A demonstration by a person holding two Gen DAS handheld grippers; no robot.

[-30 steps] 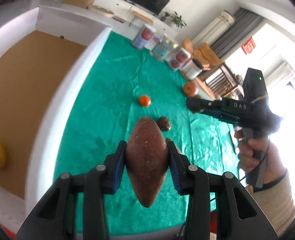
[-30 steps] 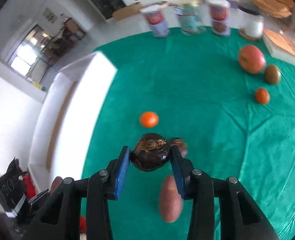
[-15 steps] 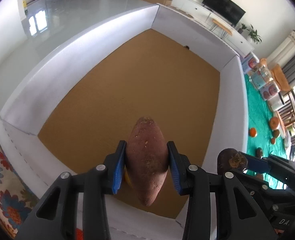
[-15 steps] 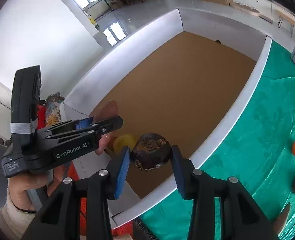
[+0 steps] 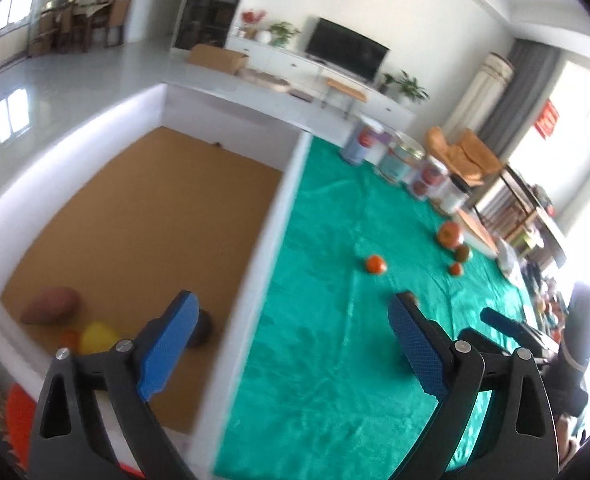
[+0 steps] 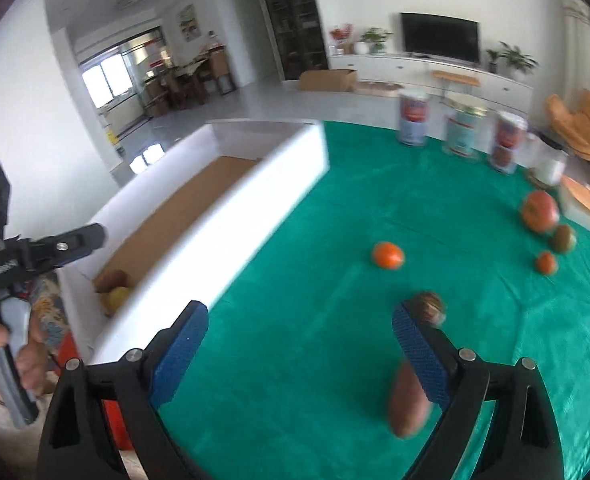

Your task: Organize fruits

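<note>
Both claws are wide open with nothing in them; their jaws have just been opening. Left claw (image 5: 291, 344) hangs over the white box (image 5: 269, 216) wall. Behind its left finger, in the box, lie a sweet potato (image 5: 51, 306), a yellow fruit (image 5: 97, 336) and a dark round fruit (image 5: 201, 326) (partly hidden). Right claw (image 6: 299, 344) is over the green cloth (image 6: 335, 220). Ahead of it sits an orange (image 6: 388, 255); another sweet potato (image 6: 407, 400) lies by its right finger.

On the green cloth (image 6: 295, 380) — two small oranges (image 6: 388, 255), one large red fruit (image 6: 540, 212), one greenish fruit (image 6: 563, 238), one dark round fruit (image 6: 429, 307), one sweet potato (image 6: 407, 404). Four canisters (image 6: 413, 119) — one white box (image 6: 231, 216).
</note>
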